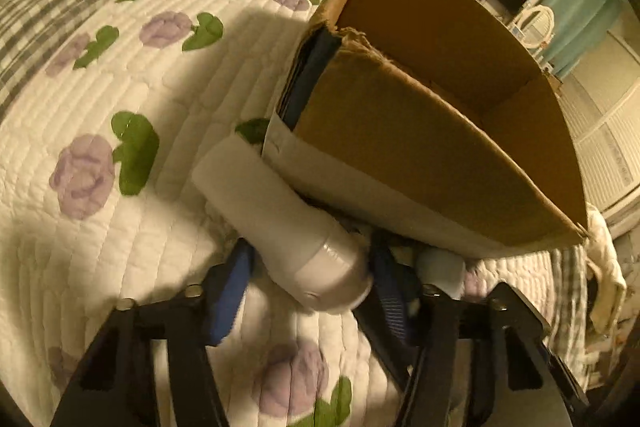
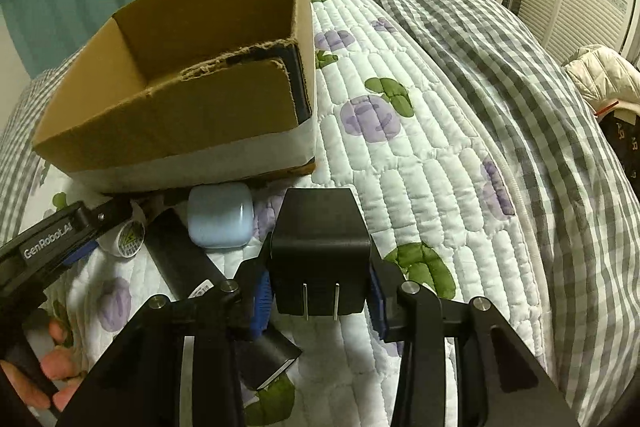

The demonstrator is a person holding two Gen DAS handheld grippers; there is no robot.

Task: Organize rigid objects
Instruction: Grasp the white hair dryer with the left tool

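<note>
The black plug adapter (image 2: 320, 251), a smooth matte plastic block with two bare metal prongs, sits pinched between the blue ribbed pads (image 2: 262, 303) of the right gripper (image 2: 320, 301), in front of the cardboard box (image 2: 176, 115). The box is open-topped corrugated board with a torn inner flap and a white band along its base; it rests on a quilted white bedspread (image 2: 432, 163) printed with purple flowers and green leaves. Against the box's near wall lie a pale blue rounded case (image 2: 221, 221) and a long black bar (image 2: 180, 259) carrying a small white label too small to read. Left of the case, a white cylindrical bottle (image 1: 280, 223), glossy with a grey cap band, lies between the pads of the left gripper (image 1: 316, 287), which touch its cap end. That gripper's arm reads "GenRobot.AI". A person's hand (image 2: 44, 367) grips its handle.
</note>
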